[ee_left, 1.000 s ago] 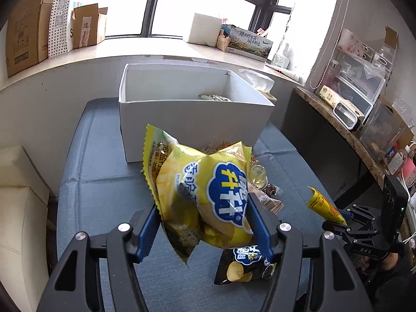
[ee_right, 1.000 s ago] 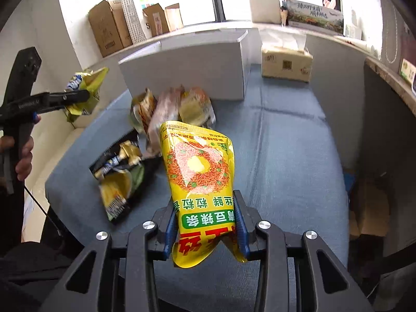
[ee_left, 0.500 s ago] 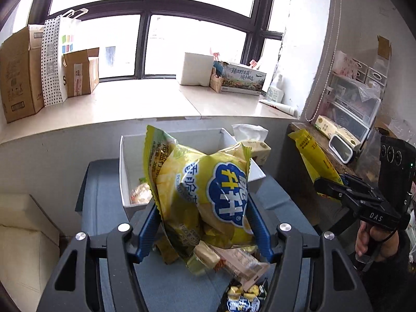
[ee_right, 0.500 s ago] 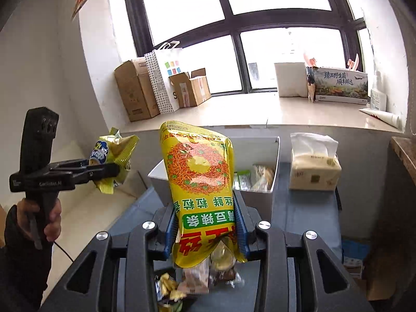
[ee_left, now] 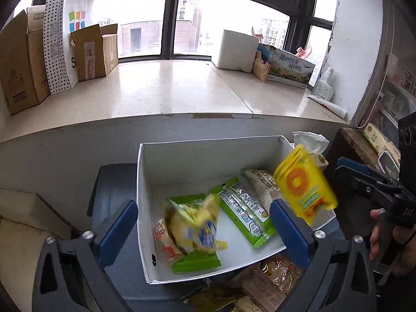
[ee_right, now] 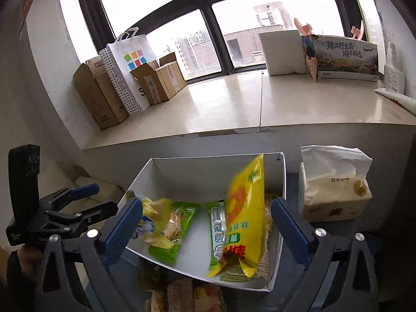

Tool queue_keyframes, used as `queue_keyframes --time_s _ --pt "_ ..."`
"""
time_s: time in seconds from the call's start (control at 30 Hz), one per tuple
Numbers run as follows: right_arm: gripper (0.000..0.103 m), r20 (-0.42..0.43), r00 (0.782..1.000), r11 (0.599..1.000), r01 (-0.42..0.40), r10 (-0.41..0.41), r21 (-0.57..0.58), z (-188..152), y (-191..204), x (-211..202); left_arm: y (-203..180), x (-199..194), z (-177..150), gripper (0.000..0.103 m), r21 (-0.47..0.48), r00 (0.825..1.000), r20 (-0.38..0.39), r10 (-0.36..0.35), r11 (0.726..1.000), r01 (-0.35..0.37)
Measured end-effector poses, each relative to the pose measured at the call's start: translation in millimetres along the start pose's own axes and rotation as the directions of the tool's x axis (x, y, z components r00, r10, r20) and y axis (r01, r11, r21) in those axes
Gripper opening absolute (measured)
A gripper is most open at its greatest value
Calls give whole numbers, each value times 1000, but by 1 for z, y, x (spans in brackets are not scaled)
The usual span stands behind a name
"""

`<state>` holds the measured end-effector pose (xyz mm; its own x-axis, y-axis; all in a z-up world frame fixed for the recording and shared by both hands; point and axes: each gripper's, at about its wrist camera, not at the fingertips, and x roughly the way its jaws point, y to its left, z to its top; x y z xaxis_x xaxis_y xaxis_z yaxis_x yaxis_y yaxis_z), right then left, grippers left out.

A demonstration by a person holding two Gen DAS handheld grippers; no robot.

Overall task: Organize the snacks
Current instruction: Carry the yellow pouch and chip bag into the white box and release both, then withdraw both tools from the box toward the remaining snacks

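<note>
Both tools are seen with their blue fingers spread wide and nothing pinched between them: the left tool (ee_left: 202, 231) and the right tool (ee_right: 206, 230) are each held over the open white cardboard box (ee_left: 208, 150). A crinkled yellow-and-blue chip bag (ee_left: 193, 227) is caught motion-blurred above the box's left half, its print unreadable. A yellow snack pouch with an orange ring (ee_left: 303, 184) is likewise smeared, tilted over the right wall of the box; whether it touches anything cannot be told. Green-wrapped packets (ee_left: 244, 208) are seen lying flat on the box floor, partly covered by both bags. More wrapped snacks (ee_right: 192, 296) are cut off at the lower edge. A white tissue pack (ee_right: 334, 184) stands just beside the box
</note>
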<state>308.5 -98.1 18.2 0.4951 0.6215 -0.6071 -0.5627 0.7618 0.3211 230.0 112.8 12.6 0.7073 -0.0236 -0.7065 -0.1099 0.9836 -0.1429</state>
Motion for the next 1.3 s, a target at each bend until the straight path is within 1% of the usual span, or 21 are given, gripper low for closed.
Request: queue_keyframes --time_s 0.1,0.23,0.33,0.43,0.53,0.63,0.67,0.7,0.8,0.87,0.93,1.0,1.07,1.1,1.17,1.3 --pt "103 -6 1000 999 -29 29 22 -6 -4 -5 1 -1 -8 103 -1 1000 1 -7 1000 7" --pt "103 13 1000 1000 -6 6 -2 -11 -1 -18 0 -8 -13 103 2 1000 11 -9 1000 9" --pt "103 34 999 1000 -10 11 -16 -15 6 -33 -4 -21 -18 103 11 999 24 -22 1000 22" --pt "103 59 997 998 -43 45 -40 -26 16 -54 -11 -43 -29 103 35 998 49 -46 998 44" --pt "103 95 994 998 -45 50 -49 -48 24 -77 -18 -70 -48 103 59 995 67 -73 996 69" --pt "103 145 987 996 -68 75 -50 -83 27 -100 -25 -95 -75 103 81 990 83 -110 991 103" --pt "103 140 987 996 -78 84 -47 -96 29 -105 -27 -102 -85 103 87 990 89 -108 991 100" --pt "103 114 989 995 -85 90 -51 -108 32 -107 -28 -109 -96 103 82 990 97 -103 992 95" --pt "103 46 997 995 -58 61 -78 -147 43 -108 -30 -120 -133 103 72 987 87 -138 989 132" --pt "103 5 999 993 -34 35 -116 -173 51 -105 -31 -124 -159 103 45 989 70 -130 991 127" --pt "103 -25 1000 987 13 -17 -161 -194 58 -98 -29 -127 -184 103 10 989 68 -128 992 128" --pt "103 -51 994 968 82 -97 -237 -208 68 -85 -26 -127 -203 103 -24 990 48 -136 990 137" --pt "103 -77 979 935 155 -188 -319 -216 78 -69 -22 -125 -218 103 -53 990 31 -135 989 137" --pt "103 -92 974 922 160 -205 -354 -218 84 -60 -20 -125 -222 103 -63 990 26 -136 989 137" --pt "103 -113 968 901 161 -223 -403 -217 93 -44 -15 -125 -226 103 -86 991 25 -133 987 135" --pt "103 -169 954 878 147 -248 -456 -206 102 -6 -9 -126 -226 103 -98 990 26 -142 985 144"
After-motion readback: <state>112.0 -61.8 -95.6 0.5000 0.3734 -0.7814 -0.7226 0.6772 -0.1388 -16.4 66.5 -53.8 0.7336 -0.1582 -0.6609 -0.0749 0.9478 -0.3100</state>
